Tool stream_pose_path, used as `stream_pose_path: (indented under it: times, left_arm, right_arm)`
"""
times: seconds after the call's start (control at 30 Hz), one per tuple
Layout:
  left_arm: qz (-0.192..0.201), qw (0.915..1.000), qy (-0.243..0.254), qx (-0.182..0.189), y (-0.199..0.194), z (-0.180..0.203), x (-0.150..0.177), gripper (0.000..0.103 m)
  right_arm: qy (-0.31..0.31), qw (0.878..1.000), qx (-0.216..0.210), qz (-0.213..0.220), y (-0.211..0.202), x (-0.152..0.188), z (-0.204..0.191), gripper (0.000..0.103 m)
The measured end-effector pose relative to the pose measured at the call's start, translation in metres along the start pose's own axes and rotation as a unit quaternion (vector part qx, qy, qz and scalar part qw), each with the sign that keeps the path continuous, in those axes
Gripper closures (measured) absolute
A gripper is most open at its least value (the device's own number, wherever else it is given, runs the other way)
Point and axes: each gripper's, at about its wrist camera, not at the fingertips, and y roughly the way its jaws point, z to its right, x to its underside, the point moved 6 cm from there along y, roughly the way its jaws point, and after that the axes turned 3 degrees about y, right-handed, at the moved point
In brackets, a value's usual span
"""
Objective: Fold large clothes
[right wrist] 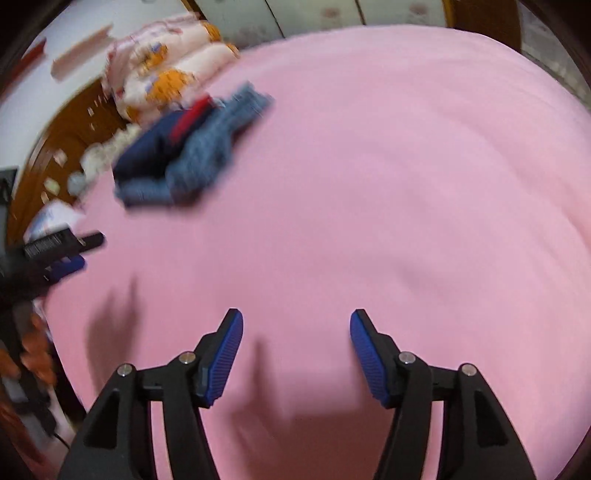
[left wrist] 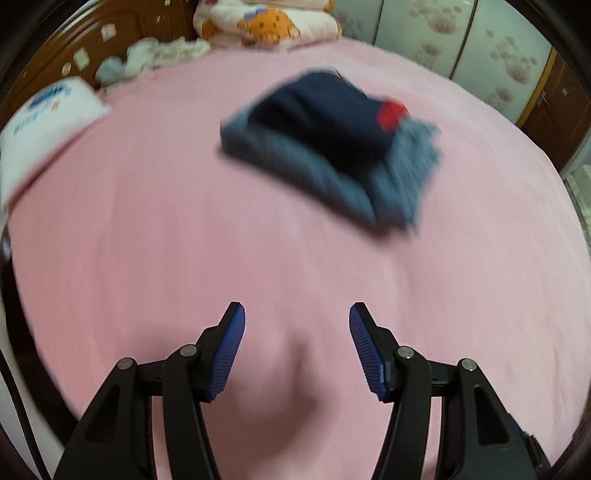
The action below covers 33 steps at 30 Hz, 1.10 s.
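Observation:
A folded pile of clothes (left wrist: 332, 144), grey-blue denim under a dark navy piece with a red patch, lies on the pink bed sheet (left wrist: 184, 240). It also shows in the right wrist view (right wrist: 184, 155) at the upper left. My left gripper (left wrist: 297, 317) is open and empty above bare sheet, well short of the pile. My right gripper (right wrist: 296, 325) is open and empty over bare sheet too. The left gripper's fingers (right wrist: 70, 266) show at the left edge of the right wrist view. Both views are motion-blurred.
A cartoon-print quilt (left wrist: 266, 22) lies at the head of the bed by the wooden headboard (left wrist: 55, 62). A white pillow (left wrist: 48, 125) is at the left. Small pale cloths (left wrist: 147, 55) lie near the headboard. Floral wardrobe doors (left wrist: 480, 48) stand beyond the bed.

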Motion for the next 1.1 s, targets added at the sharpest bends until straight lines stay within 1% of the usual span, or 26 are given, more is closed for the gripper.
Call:
stream_pose_path:
  times: [0.03,0.07,0.1,0.13,0.17,0.27,0.33,0.37,0.4,0.43,0.47,0.5,0.53,0.57,0.67,0.77,0.87,0.9,0.93,1.03,1.1]
  left_arm:
    - [-0.003,1.0000,0.006,0.001,-0.014,0.006,0.022,0.046]
    - [-0.004,0.9998,0.021,0.003,-0.029,0.015,0.043,0.046]
    - [-0.010,0.9992,0.038,0.004,-0.042,0.023,0.062,0.046]
    - [-0.015,0.9987,0.049,0.008,-0.054,0.030,0.080,0.045]
    - [-0.023,0.9979,0.057,0.020,-0.069,0.039,0.099,0.045]
    - [-0.043,0.9953,0.076,0.042,-0.104,0.062,0.138,0.045]
    - [-0.043,0.9937,0.092,0.048,-0.130,0.077,0.154,0.044]
    - [-0.043,0.9932,0.093,0.054,-0.142,0.085,0.160,0.042]
    - [-0.046,0.9925,0.092,0.066,-0.154,0.094,0.162,0.034]
    - [-0.048,0.9911,0.093,0.082,-0.167,0.101,0.165,0.029]
    - [-0.049,0.9885,0.105,0.098,-0.182,0.110,0.164,0.029]
    - [-0.045,0.9872,0.117,0.098,-0.194,0.118,0.163,0.029]
    - [-0.042,0.9872,0.125,0.089,-0.206,0.123,0.162,0.029]
    - [-0.042,0.9864,0.134,0.085,-0.218,0.131,0.161,0.029]
    - [-0.044,0.9836,0.143,0.101,-0.247,0.145,0.157,0.028]
    - [-0.037,0.9825,0.157,0.093,-0.272,0.156,0.149,0.027]
    - [-0.026,0.9809,0.164,0.101,-0.297,0.166,0.152,0.025]
    - [-0.026,0.9808,0.165,0.101,-0.305,0.170,0.154,0.021]
    - [-0.027,0.9805,0.166,0.102,-0.309,0.172,0.155,0.019]
    - [-0.017,0.9774,0.185,0.100,-0.323,0.178,0.161,0.019]
    - [-0.010,0.9770,0.191,0.094,-0.328,0.179,0.164,0.018]
  right_arm:
    - [-0.003,1.000,0.012,-0.008,-0.015,0.019,0.014,0.039]
    - [-0.007,0.999,0.026,-0.020,-0.036,0.042,0.030,0.035]
    - [-0.011,0.999,0.037,-0.029,-0.053,0.057,0.041,0.029]
    - [-0.021,0.998,0.053,-0.039,-0.074,0.074,0.052,0.026]
    - [-0.035,0.996,0.066,-0.045,-0.094,0.090,0.062,0.022]
    - [-0.082,0.990,0.095,-0.056,-0.151,0.128,0.084,0.020]
    - [-0.105,0.986,0.104,-0.071,-0.184,0.147,0.095,0.020]
    - [-0.110,0.985,0.106,-0.079,-0.198,0.153,0.100,0.020]
    - [-0.109,0.984,0.110,-0.084,-0.209,0.155,0.103,0.020]
    - [-0.106,0.984,0.114,-0.087,-0.218,0.155,0.105,0.020]
    - [-0.098,0.984,0.116,-0.091,-0.227,0.153,0.107,0.020]
    - [-0.083,0.986,0.111,-0.091,-0.239,0.148,0.109,0.020]
    - [-0.071,0.988,0.104,-0.088,-0.248,0.145,0.111,0.020]
    - [-0.055,0.991,0.091,-0.079,-0.260,0.141,0.113,0.020]
    - [0.003,0.997,0.064,-0.041,-0.294,0.117,0.109,0.020]
    - [0.053,0.998,0.044,-0.015,-0.319,0.100,0.105,0.020]
    - [0.093,0.995,0.019,-0.001,-0.348,0.090,0.097,0.020]
    - [0.093,0.996,0.017,0.003,-0.354,0.089,0.094,0.020]
    - [0.087,0.996,0.020,0.004,-0.359,0.090,0.091,0.020]
    - [0.073,0.996,0.049,0.009,-0.369,0.092,0.083,0.020]
    - [0.063,0.997,0.053,0.008,-0.370,0.096,0.076,0.020]
